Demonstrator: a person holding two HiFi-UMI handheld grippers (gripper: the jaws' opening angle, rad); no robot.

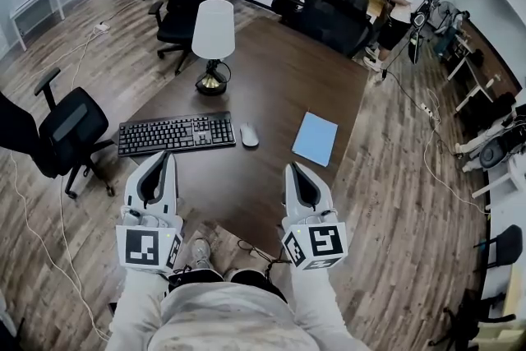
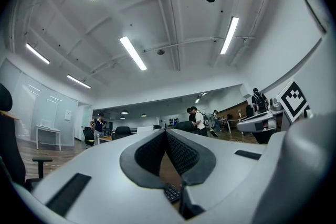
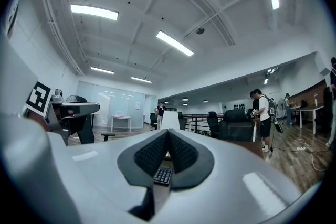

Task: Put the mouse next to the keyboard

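A white mouse (image 1: 249, 135) lies on the brown table (image 1: 279, 86), just right of the black keyboard (image 1: 176, 133) and a small gap away from it. Both grippers hang at the table's near edge, apart from the mouse. My left gripper (image 1: 164, 156) is shut with nothing in it, its tips pointing at the keyboard's near side. My right gripper (image 1: 291, 169) is shut and empty too. In the left gripper view the jaw tips (image 2: 166, 132) meet, and a bit of keyboard (image 2: 171, 193) shows below them. In the right gripper view the tips (image 3: 168, 131) also meet over the keyboard (image 3: 163, 176).
A white-shaded lamp (image 1: 213, 41) stands behind the keyboard. A blue notebook (image 1: 316, 138) lies right of the mouse. Black office chairs (image 1: 69, 130) stand around the table. People stand at the back right (image 1: 403, 6). Cables run over the wooden floor.
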